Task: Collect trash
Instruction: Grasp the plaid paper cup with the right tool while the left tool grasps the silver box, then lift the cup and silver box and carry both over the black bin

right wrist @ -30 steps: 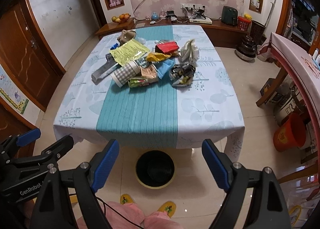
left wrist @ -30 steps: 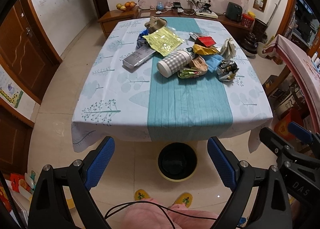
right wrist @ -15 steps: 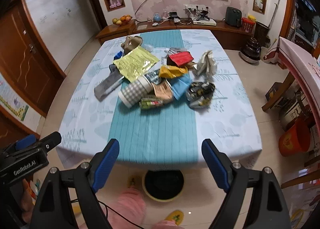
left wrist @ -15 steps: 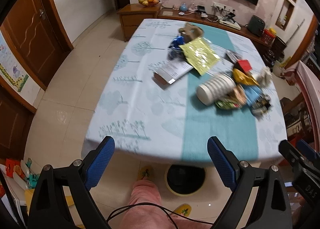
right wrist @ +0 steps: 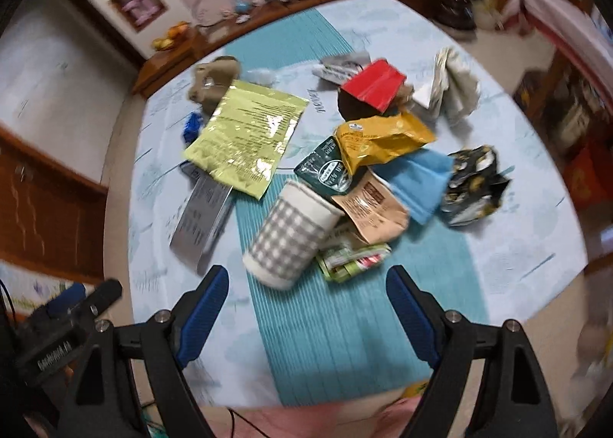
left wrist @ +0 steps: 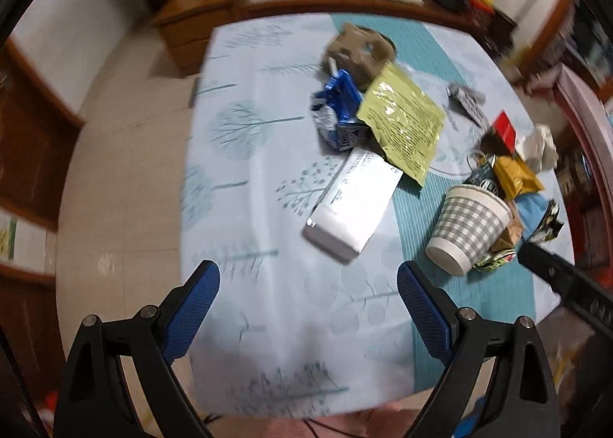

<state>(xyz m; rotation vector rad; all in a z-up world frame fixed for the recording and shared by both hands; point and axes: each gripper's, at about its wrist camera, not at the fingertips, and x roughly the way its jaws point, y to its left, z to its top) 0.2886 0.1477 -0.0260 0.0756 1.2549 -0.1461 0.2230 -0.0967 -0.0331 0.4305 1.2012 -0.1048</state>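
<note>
The litter lay in a loose heap on the surface [left wrist: 245,208], ahead of both tools and touched by neither. In the left wrist view the left tool [left wrist: 308,304] hovered over bare tablecloth near the edge, and the closest piece was a flat white packet [left wrist: 354,204] just beyond its fingertips. To the right of that packet a grey-checked paper cup [left wrist: 469,227] lay on its side on the teal runner [left wrist: 436,216]. Farther back sat a yellow-green foil pouch [left wrist: 402,128] overlapping a crumpled blue wrapper [left wrist: 341,112] and a brown crumpled bag [left wrist: 360,49].

In the right wrist view the right tool [right wrist: 306,302] hung close above the runner, with the checked cup [right wrist: 291,235] just past its tips and slightly left of centre. A green wrapper [right wrist: 352,260] lay beside the cup, nearly between the fingers' line. Behind them were piled a tan sachet [right wrist: 373,208], a dark green packet [right wrist: 325,170], an orange-yellow bag [right wrist: 379,139], a blue wrapper [right wrist: 419,179], a red box [right wrist: 373,85], a black-and-gold wrapper [right wrist: 473,185] and a crumpled white paper [right wrist: 454,89]. The cup stood in front of most of the pile.

Both tools were spread wide and held nothing. Both views were blurred
</note>
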